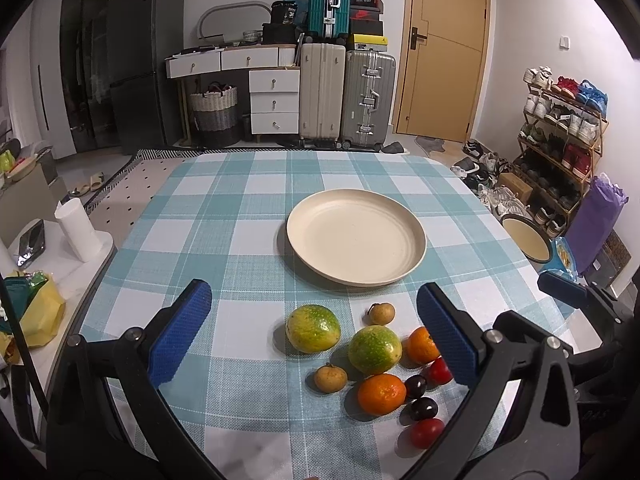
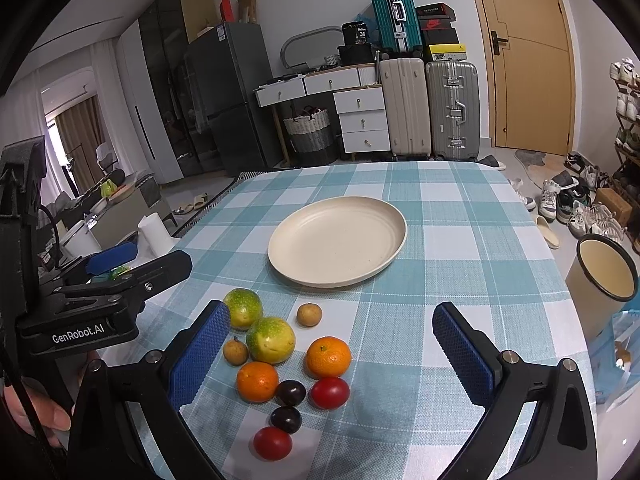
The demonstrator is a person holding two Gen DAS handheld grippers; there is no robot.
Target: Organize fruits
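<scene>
A cream plate lies empty in the middle of the checked table. In front of it sits a cluster of fruit: two green-yellow fruits, two oranges, two small brown fruits, two dark plums and two red tomatoes. My left gripper is open and empty above the fruit. My right gripper is open and empty over the cluster too. The left gripper's body shows at the left of the right wrist view.
A white paper roll stands on a side surface left of the table. A round cream bin stands at the table's right edge. Suitcases, drawers and a shoe rack stand beyond the table.
</scene>
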